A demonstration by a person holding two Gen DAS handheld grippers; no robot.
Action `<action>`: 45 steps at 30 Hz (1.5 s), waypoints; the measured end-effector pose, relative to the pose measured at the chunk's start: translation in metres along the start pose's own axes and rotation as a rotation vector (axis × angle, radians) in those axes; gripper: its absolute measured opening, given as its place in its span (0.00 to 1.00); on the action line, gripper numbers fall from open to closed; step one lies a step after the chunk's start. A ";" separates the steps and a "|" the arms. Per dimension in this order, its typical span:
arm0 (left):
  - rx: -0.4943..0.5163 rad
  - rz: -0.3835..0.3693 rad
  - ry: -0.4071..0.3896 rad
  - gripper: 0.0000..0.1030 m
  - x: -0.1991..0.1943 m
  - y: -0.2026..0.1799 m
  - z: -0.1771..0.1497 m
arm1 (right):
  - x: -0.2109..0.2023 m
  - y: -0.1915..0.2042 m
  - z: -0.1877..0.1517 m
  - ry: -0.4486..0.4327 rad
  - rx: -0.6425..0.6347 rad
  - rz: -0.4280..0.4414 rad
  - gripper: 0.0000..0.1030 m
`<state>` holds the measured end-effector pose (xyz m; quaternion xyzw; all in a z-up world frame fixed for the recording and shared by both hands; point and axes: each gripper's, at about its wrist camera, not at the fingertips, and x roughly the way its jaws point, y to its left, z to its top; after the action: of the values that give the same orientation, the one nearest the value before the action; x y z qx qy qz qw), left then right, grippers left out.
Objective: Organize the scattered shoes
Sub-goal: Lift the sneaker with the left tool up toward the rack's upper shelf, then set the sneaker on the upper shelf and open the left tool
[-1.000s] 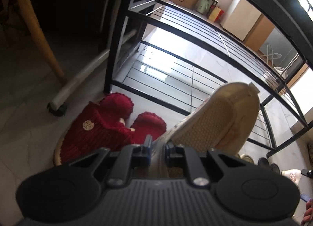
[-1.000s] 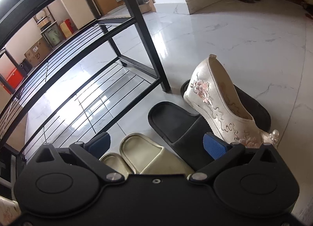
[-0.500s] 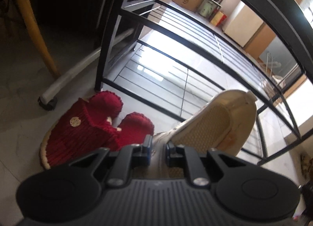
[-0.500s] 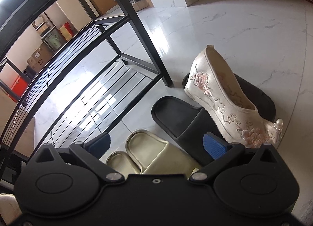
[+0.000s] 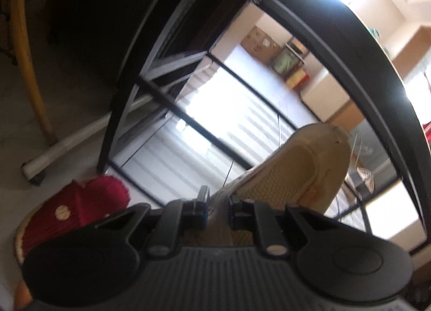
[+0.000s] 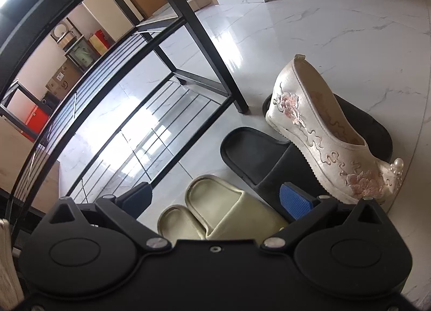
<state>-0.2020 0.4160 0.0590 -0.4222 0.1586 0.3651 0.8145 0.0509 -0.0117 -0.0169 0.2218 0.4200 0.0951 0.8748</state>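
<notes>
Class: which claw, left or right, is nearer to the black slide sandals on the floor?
Right. The open right claw hovers just above the black slide sandals; the left claw grips a cream shoe elsewhere.

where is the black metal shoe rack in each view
Left wrist: the black metal shoe rack fills the middle and right, behind the cream shoe clamped in the left hand-held gripper.
Right wrist: the rack runs across the left and centre, its leg beside the embroidered shoe.
Shared landmark: the cardboard box seen through the rack.
</notes>
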 end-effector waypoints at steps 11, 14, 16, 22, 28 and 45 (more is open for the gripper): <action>-0.020 0.048 -0.111 0.12 0.046 -0.022 0.053 | -0.068 0.134 -0.012 -0.097 -0.058 0.498 1.00; -0.014 0.072 -0.134 0.12 0.059 -0.021 0.065 | -0.066 0.157 -0.020 -0.079 -0.108 0.559 1.00; -0.026 0.085 -0.142 0.12 0.067 -0.019 0.071 | -0.060 0.162 -0.027 -0.077 -0.141 0.568 1.00; -0.101 0.110 -0.164 0.12 0.089 -0.017 0.085 | -0.022 0.152 -0.027 -0.001 -0.106 0.484 1.00; -0.188 0.099 -0.199 0.12 0.109 -0.025 0.095 | -0.006 0.152 -0.033 0.030 -0.123 0.461 1.00; 0.222 0.176 -0.348 0.99 0.061 -0.049 0.057 | 0.011 0.147 -0.045 0.098 -0.131 0.440 1.00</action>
<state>-0.1273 0.4712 0.0867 -0.2451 0.0911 0.4821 0.8362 0.0264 0.1359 0.0195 0.2460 0.3967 0.3213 0.8240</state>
